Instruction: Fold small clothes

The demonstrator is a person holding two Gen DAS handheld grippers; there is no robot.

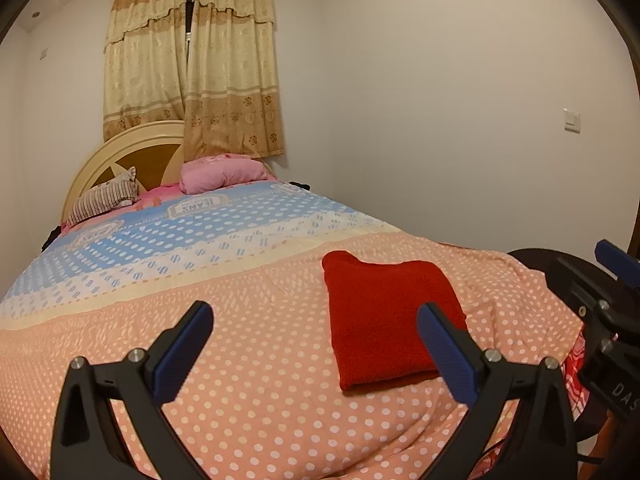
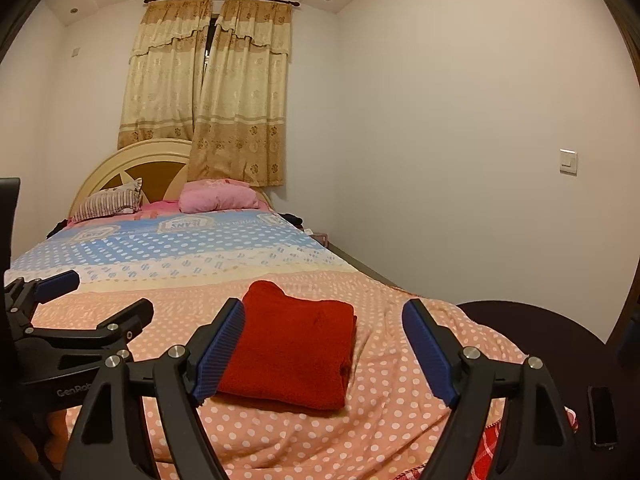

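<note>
A red garment (image 1: 384, 316) lies folded into a thick rectangle on the pink polka-dot bedspread (image 1: 248, 360), near the bed's foot. It also shows in the right wrist view (image 2: 292, 352). My left gripper (image 1: 316, 344) is open and empty, held above the bedspread just left of the garment. My right gripper (image 2: 324, 348) is open and empty, held back from the garment with its fingers to either side of it. The left gripper's body shows at the left edge of the right wrist view (image 2: 72, 320); the right gripper's body shows at the right edge of the left wrist view (image 1: 608, 312).
Pink pillow (image 2: 218, 198) and striped pillow (image 2: 108, 202) lie by the headboard (image 2: 140, 160). Curtains (image 2: 208, 92) hang behind. A dark round table (image 2: 540, 344) with a phone (image 2: 602, 420) stands right of the bed. A white wall (image 2: 460, 140) runs along the bed's right side.
</note>
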